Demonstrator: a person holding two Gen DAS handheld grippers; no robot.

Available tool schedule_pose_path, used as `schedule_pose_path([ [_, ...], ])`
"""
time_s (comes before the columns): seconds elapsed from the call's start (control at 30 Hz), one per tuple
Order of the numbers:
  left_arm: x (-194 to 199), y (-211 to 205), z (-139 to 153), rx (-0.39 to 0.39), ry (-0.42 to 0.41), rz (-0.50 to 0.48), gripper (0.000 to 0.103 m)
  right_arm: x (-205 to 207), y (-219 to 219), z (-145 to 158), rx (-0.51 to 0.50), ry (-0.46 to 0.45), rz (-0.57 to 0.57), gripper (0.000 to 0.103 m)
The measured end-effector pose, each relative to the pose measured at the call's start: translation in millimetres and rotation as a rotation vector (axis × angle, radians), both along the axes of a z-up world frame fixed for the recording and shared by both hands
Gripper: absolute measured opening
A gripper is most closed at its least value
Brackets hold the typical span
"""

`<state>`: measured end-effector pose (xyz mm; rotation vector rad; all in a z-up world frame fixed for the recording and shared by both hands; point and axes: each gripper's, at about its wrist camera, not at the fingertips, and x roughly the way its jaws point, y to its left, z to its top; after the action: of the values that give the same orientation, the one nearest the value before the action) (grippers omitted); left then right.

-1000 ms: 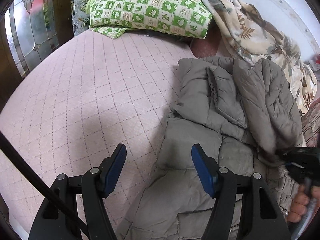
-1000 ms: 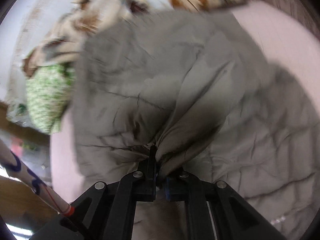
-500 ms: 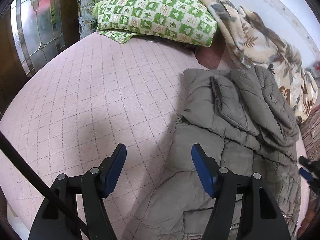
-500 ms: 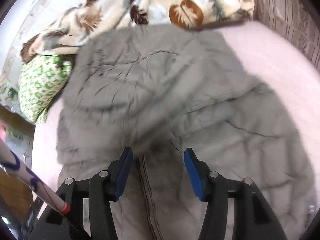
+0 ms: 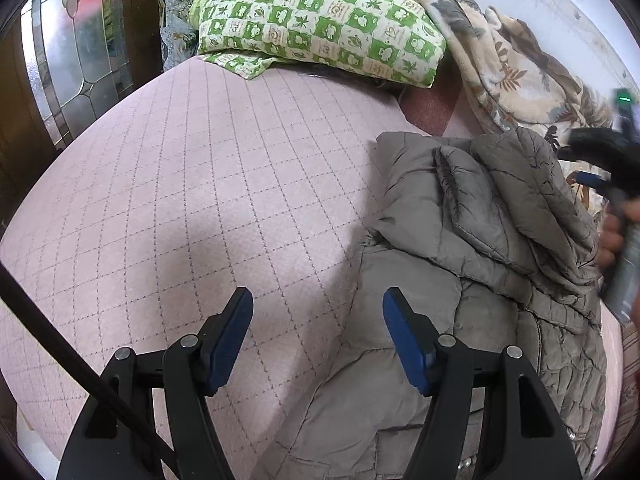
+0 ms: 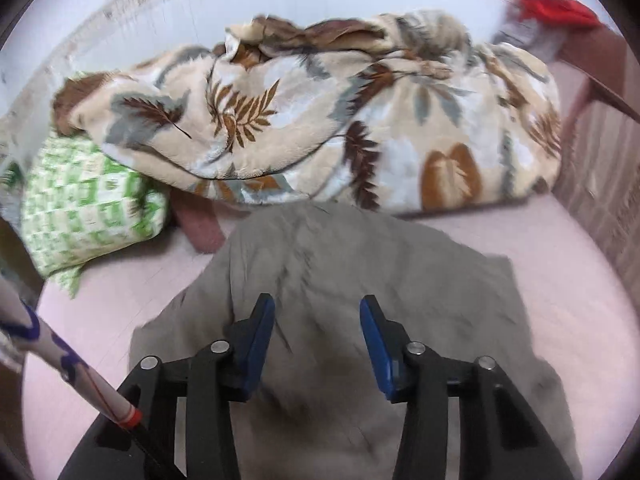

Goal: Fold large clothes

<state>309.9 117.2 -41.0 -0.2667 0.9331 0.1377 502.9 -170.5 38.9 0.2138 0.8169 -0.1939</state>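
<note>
A grey quilted jacket [image 5: 472, 240] lies on the pink quilted bed [image 5: 200, 200], with one sleeve folded across its body. It also shows in the right wrist view [image 6: 360, 272]. My left gripper [image 5: 318, 304] is open and empty, hovering above the jacket's left edge and the bed. My right gripper [image 6: 317, 312] is open and empty above the jacket's upper part. In the left wrist view the right gripper [image 5: 600, 164] appears blurred at the far right edge, held in a hand.
A green checked pillow [image 5: 320, 20] lies at the head of the bed. A leaf-patterned blanket [image 6: 320, 112] is heaped along the wall behind the jacket. A glass-panelled wooden door [image 5: 72, 60] stands left of the bed. A red item [image 6: 556, 4] sits at the far right.
My right gripper let go of the jacket sleeve, opened, and lifted toward the jacket's top. The sleeve now lies folded across the jacket. My left gripper stayed open, shifting slightly left.
</note>
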Motion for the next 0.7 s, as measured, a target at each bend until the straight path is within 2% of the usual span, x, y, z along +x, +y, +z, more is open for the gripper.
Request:
schedule_pose_path([
  [0.1,3.0,1.2,-0.8,-0.004,0.004,0.000,0.067,42.2,19.4,-30.7,-0.007,0.043,0.015,0.048],
  [0.13,3.8,1.2,-1.2,-0.005,0.005,0.000,0.067,50.5,22.9,-43.3,0.020,0.071,0.035,0.048],
  [0.17,4.8,1.2,-2.1,-0.001,0.008,0.001,0.067,59.6,27.3,-66.3,0.075,0.137,0.064,0.049],
  [0.23,5.3,0.4,-3.5,0.001,0.012,-0.003,0.067,64.7,30.6,-100.0,0.101,0.221,0.070,0.054],
  [0.27,5.1,0.5,-3.8,0.001,0.014,-0.002,0.067,62.9,32.3,-109.5,0.072,0.220,0.064,0.055],
  [0.33,4.7,0.4,-4.4,0.000,0.016,0.000,0.067,56.2,34.6,-105.5,0.026,0.181,0.067,0.055],
  [0.4,3.5,0.6,-4.3,0.003,0.018,0.003,0.067,48.5,32.3,-87.9,0.030,0.174,0.064,0.055],
  [0.47,1.9,1.5,-3.8,-0.004,0.015,0.009,0.067,24.7,22.5,-56.3,0.080,0.100,0.088,0.055],
  [0.57,-0.2,0.1,-2.4,-0.001,0.008,0.009,0.067,-14.4,5.8,-25.1,0.041,0.021,0.100,0.056],
  [0.63,-1.3,-3.1,-1.9,0.007,0.004,0.005,0.067,-38.1,-10.3,-18.5,-0.013,0.003,0.080,0.056],
  [0.7,-1.8,-5.8,-2.3,0.018,0.004,0.000,0.067,-53.5,-27.1,-27.6,-0.069,0.014,0.039,0.056],
])
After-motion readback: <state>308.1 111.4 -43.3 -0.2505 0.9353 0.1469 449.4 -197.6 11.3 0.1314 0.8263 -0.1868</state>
